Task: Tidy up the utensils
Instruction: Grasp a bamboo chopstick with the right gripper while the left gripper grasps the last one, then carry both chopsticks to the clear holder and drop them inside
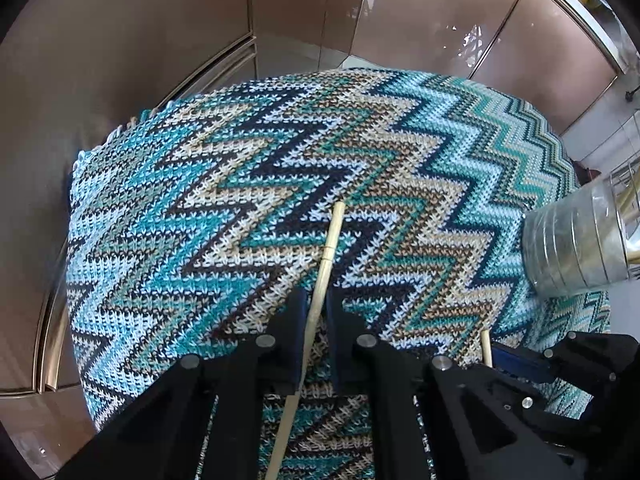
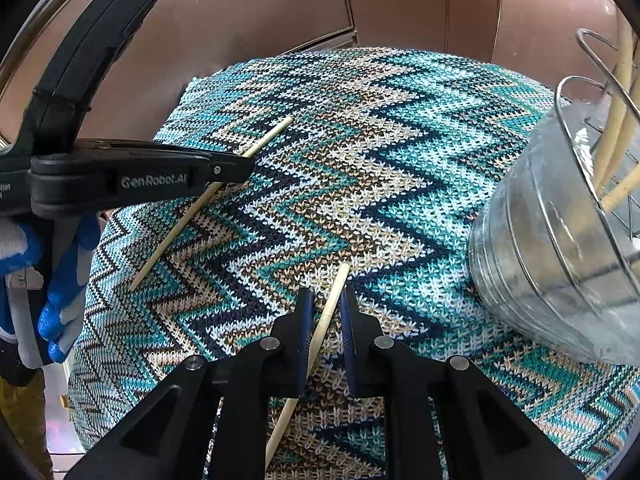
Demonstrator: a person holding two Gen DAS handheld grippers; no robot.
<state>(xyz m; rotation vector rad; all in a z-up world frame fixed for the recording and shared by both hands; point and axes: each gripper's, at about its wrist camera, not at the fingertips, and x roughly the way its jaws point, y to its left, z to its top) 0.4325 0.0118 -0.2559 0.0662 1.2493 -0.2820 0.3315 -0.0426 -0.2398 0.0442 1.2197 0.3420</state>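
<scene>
On the table, over a zigzag knit cloth (image 2: 360, 168) in teal, beige and navy: two wooden chopsticks. First chopstick (image 1: 324, 268), lying between the narrowly parted jaws of the left gripper (image 1: 316, 312), appears pinched; the right wrist view shows it raised at a slant off the cloth. Second chopstick (image 2: 326, 320), between the jaws of the right gripper (image 2: 325, 312), with gaps visible on both sides, not clamped. Clear plastic container with wire frame (image 2: 560, 248), at the cloth's right edge, holding further pale sticks (image 2: 616, 120) upright. Blue-gloved hand (image 2: 60, 292) on the left gripper's handle.
</scene>
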